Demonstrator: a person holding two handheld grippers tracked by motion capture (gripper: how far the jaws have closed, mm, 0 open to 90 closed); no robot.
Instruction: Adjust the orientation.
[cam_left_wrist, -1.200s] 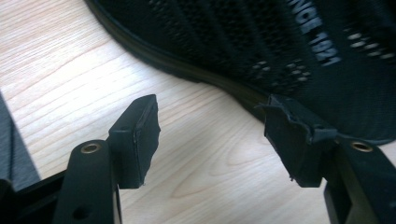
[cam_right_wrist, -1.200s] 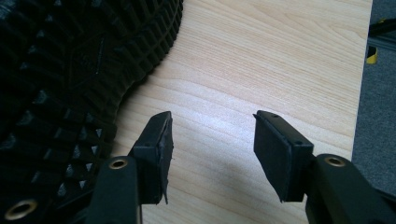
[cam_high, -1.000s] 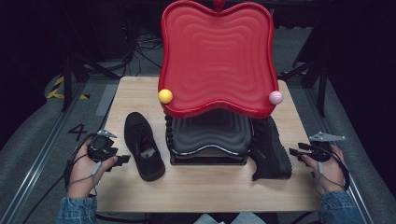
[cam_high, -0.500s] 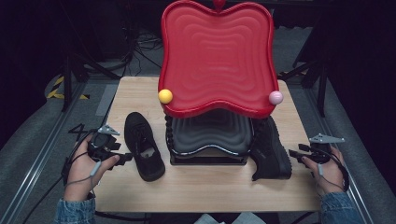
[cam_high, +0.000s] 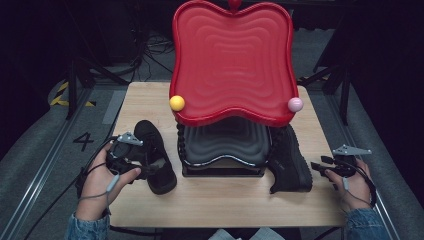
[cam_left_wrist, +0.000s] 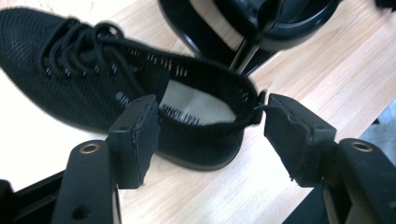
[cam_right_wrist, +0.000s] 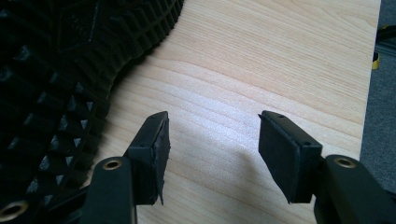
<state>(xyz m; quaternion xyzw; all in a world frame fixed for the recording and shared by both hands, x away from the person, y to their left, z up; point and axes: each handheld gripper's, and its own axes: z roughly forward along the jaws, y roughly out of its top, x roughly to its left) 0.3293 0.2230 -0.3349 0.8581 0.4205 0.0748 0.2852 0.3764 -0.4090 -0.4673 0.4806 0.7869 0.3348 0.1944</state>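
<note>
The left gripper (cam_left_wrist: 208, 135) is hovering released over the left shoe's (cam_left_wrist: 116, 88) heel, while the right gripper (cam_right_wrist: 212, 149) is waiting released beside the right shoe (cam_high: 290, 160).

- The high view is dim, its surroundings nearly black; the bench (cam_high: 225, 200) is evenly lit.
- In the left gripper view the bench's left side glares white.
- Soft shadows lie under the jaws.
</note>
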